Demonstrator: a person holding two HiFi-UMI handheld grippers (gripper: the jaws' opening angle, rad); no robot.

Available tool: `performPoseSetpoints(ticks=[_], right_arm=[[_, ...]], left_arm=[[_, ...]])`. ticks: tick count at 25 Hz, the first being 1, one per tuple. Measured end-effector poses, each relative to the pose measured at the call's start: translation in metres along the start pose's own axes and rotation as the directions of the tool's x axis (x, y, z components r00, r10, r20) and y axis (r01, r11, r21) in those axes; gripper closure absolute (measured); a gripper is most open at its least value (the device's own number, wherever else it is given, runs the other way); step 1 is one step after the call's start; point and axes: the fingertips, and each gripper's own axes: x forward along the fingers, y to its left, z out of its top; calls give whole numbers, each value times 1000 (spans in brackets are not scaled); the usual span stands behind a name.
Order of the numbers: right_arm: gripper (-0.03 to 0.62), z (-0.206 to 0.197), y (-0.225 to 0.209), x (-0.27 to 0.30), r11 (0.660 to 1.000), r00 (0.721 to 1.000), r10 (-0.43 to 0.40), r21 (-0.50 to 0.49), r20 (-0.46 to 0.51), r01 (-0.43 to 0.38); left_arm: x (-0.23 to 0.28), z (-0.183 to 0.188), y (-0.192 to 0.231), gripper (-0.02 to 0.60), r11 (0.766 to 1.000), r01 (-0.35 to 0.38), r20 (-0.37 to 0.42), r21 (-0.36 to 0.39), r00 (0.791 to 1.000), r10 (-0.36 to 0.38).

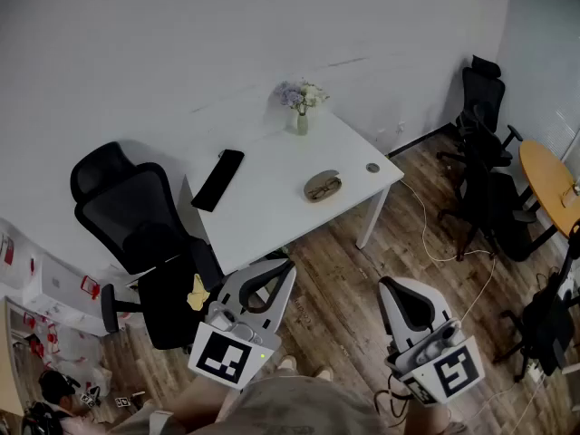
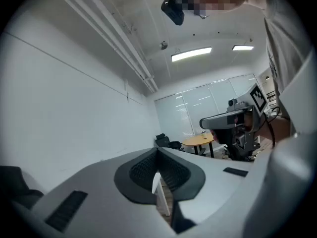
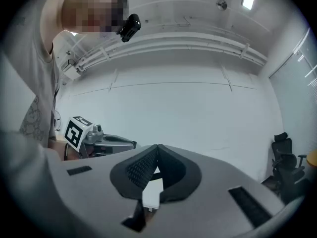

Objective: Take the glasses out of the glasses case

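On the white table [image 1: 272, 211] lies an oval brownish thing [image 1: 323, 186] that looks like the glasses case; I cannot tell whether glasses are on it. A long flat black object [image 1: 218, 179] lies at the table's left side. Both grippers hang low near my body, well short of the table and level. My left gripper [image 1: 283, 265] [image 2: 158, 150] has its jaws meeting at the tips, with nothing between them. My right gripper [image 1: 390, 285] [image 3: 157, 147] is shut and empty too. Each gripper shows in the other's view: the right one [image 2: 237, 122], the left one [image 3: 96, 138].
A vase of flowers [image 1: 301, 107] stands at the table's far edge and a small round item [image 1: 372, 168] near its right corner. A black office chair [image 1: 136, 220] is at the table's left, more chairs [image 1: 485, 152] and a round wooden table [image 1: 551, 184] to the right. Cables [image 1: 435, 243] cross the wood floor.
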Motion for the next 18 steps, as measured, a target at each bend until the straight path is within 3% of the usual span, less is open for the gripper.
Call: performPoseSetpoints(ticks=[8, 12, 18], right_arm=[[563, 0, -8, -7, 1000, 1000, -11, 13, 12, 10], [563, -4, -10, -12, 1000, 1000, -3, -18, -6, 3], [563, -6, -18, -29, 1000, 1000, -4, -30, -1, 4]], left_arm=[[0, 0, -1, 566, 1000, -22, -10, -15, 1000, 22], [2, 3, -9, 566, 997, -30, -7, 73, 1000, 30], [9, 5, -32, 566, 997, -14, -14, 70, 1000, 15]])
